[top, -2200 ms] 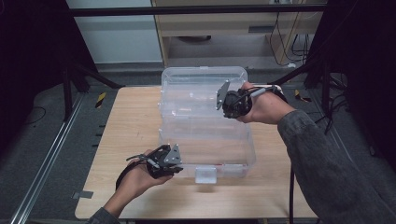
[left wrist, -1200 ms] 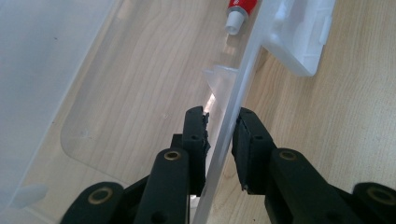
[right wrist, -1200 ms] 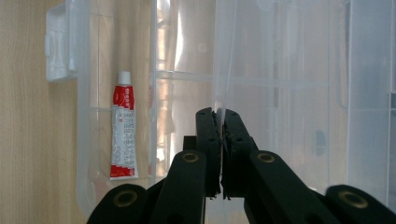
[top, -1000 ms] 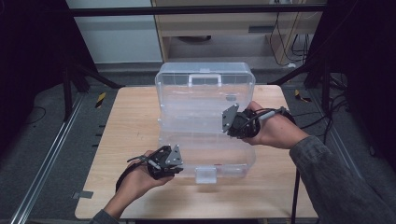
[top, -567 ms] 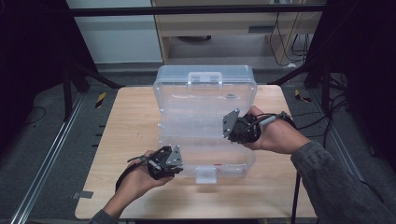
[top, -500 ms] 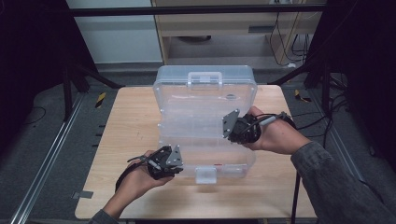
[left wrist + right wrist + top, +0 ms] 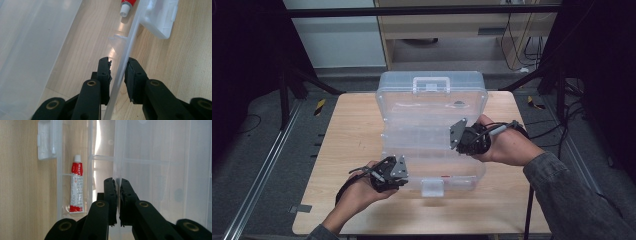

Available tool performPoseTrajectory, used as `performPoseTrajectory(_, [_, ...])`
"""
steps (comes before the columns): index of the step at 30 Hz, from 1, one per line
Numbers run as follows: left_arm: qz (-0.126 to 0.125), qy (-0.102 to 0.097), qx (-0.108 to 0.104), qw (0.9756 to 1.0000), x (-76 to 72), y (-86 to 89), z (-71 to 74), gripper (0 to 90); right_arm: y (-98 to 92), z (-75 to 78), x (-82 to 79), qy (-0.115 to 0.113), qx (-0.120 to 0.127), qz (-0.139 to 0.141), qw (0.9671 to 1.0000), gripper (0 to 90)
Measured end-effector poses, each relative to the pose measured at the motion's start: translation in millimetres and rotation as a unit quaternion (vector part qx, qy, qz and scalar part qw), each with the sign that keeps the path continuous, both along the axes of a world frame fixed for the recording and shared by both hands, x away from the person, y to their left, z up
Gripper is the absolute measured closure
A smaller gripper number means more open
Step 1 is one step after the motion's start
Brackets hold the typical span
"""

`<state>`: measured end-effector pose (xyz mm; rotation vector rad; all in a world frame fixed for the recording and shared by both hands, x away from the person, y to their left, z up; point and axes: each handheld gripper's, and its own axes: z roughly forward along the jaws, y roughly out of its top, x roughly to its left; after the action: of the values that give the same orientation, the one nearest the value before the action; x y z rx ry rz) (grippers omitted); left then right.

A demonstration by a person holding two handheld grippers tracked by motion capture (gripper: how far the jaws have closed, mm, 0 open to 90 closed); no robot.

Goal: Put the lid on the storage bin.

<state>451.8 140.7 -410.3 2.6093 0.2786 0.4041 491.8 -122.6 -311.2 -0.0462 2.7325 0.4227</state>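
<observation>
You had your left gripper [image 7: 401, 169] closest to you, with its fingers narrow and pinching the front wall of the box [image 7: 464, 180]. In the left gripper view one black finger sat inside the wall and one outside, and it looked like they were holding the box in place. The box sat in the middle of the table [image 7: 347, 135], with its long way running from you to the far edge. It was clear plastic, hard and smooth, and you could see the pale wood right through it. Thin clear walls cut the inside into little rooms. A white latch [image 7: 432, 187] hung off the front wall, just beside your left gripper. A small red and white tube [image 7: 76, 185] lay flat in a room by that wall, with its white cap pointing at the latch. A bit farther off, your right gripper [image 7: 458, 136] had its fingers almost fully together, squeezing the thin side edge of the lid [image 7: 427, 115]. The lid was clear too, flat and wide, and it was tilted up over the box, not lying flat. A white handle [image 7: 431, 84] showed at the far end. I think you were in the middle of swinging the lid. If you meant to shut it, you needed to lower it slowly, keep the box steady, line up the edges, and then snap the latch.
</observation>
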Motion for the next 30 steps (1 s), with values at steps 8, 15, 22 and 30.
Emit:
performPoseTrajectory(8, [0.009,0.006,-0.004,0.9999,-1.8,-0.4,-0.7,74.1,-0.1,-1.3,-1.6,0.003,-0.003,0.002,1.0,85.8])
performPoseTrajectory(15, [0.014,0.007,-0.007,0.9999,-2.9,0.6,-0.1,73.0,-0.2,-1.5,-1.5,0.005,-0.003,0.004,1.0,85.4])
performPoseTrajectory(22, [0.034,0.002,-0.055,0.9979,-11.1,11.2,11.0,59.9,-2.1,-1.3,-1.4,0.004,0.0,0.002,1.0,85.0])
performPoseTrajectory(30, [0.026,-0.031,-0.118,0.9922,-20.5,29.4,39.8,59.8,-2.2,-1.4,-1.0,0.006,0.003,0.0,1.0,84.8])
